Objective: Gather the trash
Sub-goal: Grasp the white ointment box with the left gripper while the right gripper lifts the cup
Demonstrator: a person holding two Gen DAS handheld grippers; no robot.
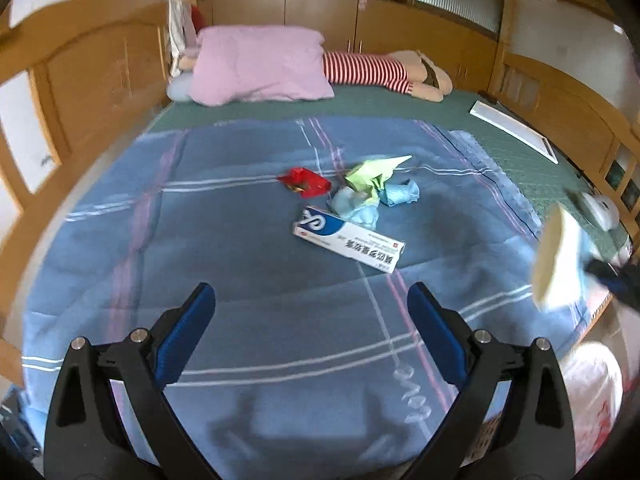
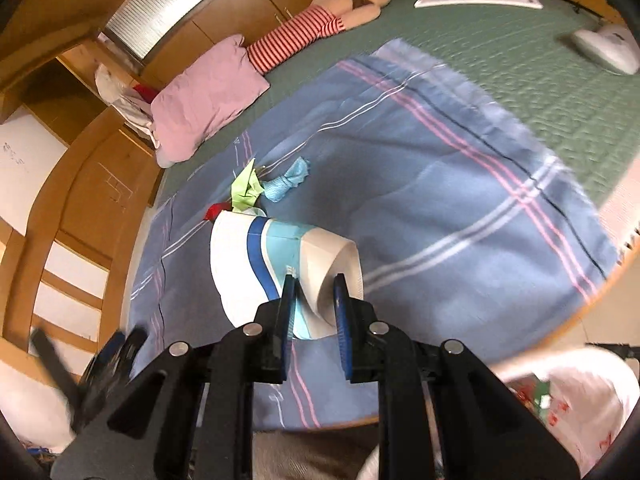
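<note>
Trash lies on a blue plaid blanket: a white and blue toothpaste box, a red wrapper, crumpled green paper and crumpled blue paper. My left gripper is open and empty, low over the blanket in front of the box. My right gripper is shut on a white and blue paper cup, held above the blanket near its front edge. The cup also shows blurred in the left wrist view. The green paper and blue paper lie beyond the cup.
A pink pillow and a striped doll lie at the far end of the green bed. A white board and a white device sit at the right. A white plastic bag is off the bed's front right corner. Wooden bed frame surrounds.
</note>
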